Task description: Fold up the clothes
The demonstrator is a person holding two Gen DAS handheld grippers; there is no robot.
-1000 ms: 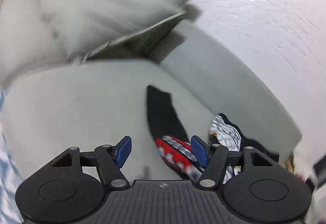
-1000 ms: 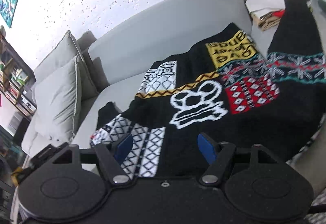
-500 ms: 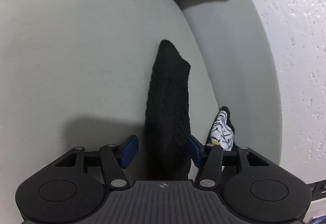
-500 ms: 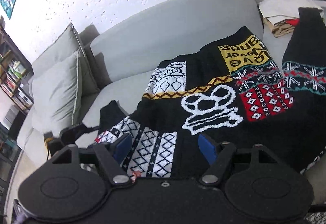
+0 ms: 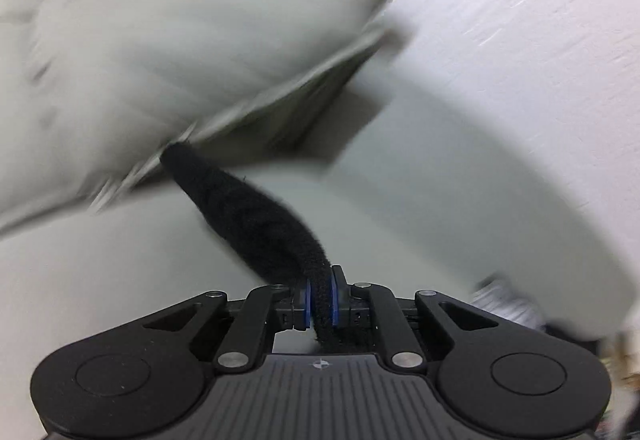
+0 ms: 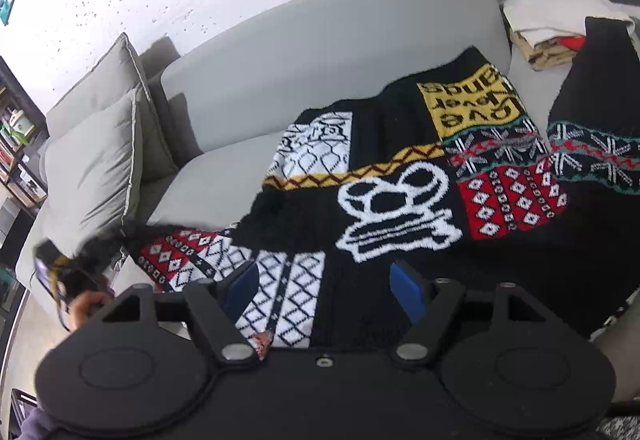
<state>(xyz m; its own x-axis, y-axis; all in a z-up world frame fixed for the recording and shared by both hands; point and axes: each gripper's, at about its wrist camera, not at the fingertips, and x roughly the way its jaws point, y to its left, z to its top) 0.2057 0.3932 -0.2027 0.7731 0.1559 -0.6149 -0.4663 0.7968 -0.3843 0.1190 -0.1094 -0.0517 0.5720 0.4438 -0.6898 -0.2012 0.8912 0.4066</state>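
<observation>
My left fingers (image 5: 320,302) are clenched on the black cuff of the sleeve (image 5: 256,215), the knit pinched between the blue pads and lifted off the sofa (image 5: 460,175), so that the sleeve trails away from me toward the grey cushions (image 5: 168,71). My right fingers (image 6: 326,286) are spread wide with nothing between them, hovering low over the hem of the patterned sweater (image 6: 392,199), which lies spread flat, front up, across the sofa seat with its other sleeve (image 6: 592,143) stretched out toward the far end, near a pile of folded laundry (image 6: 540,31). I judge this to be the sleeve fold: the cuff is in my grip and needs to be carried across the body and laid flat over the skull motif. The right fingers could hold the body down so the knit does not drag or bunch.
</observation>
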